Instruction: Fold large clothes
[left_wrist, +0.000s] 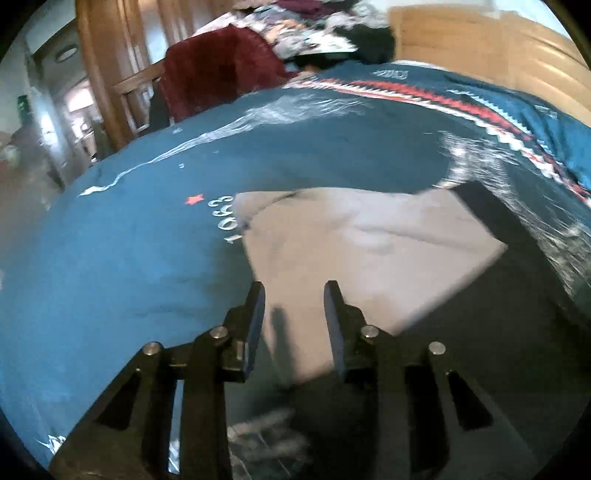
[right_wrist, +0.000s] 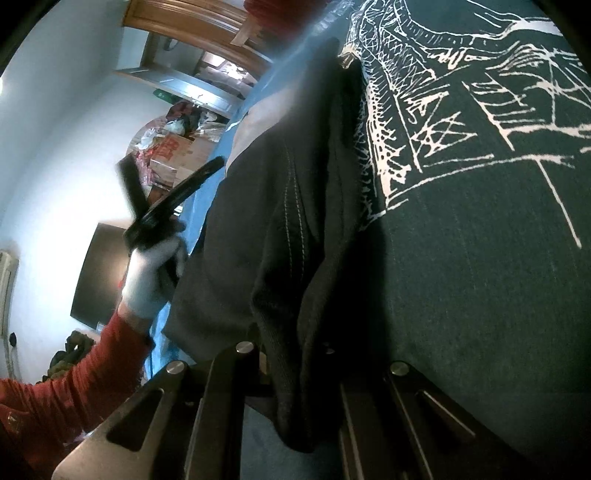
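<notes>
Left hand-held gripper sits low center in its view, fingers spread with nothing between them, hovering over a grey folded panel of the garment. That lies on a blue bedspread with white print and a red zigzag stripe. A maroon cloth is heaped at the top. In the right wrist view, the right hand-held gripper pinches a bunched dark fold of the garment, bottom center. A white-gloved hand with a red sleeve shows at lower left.
</notes>
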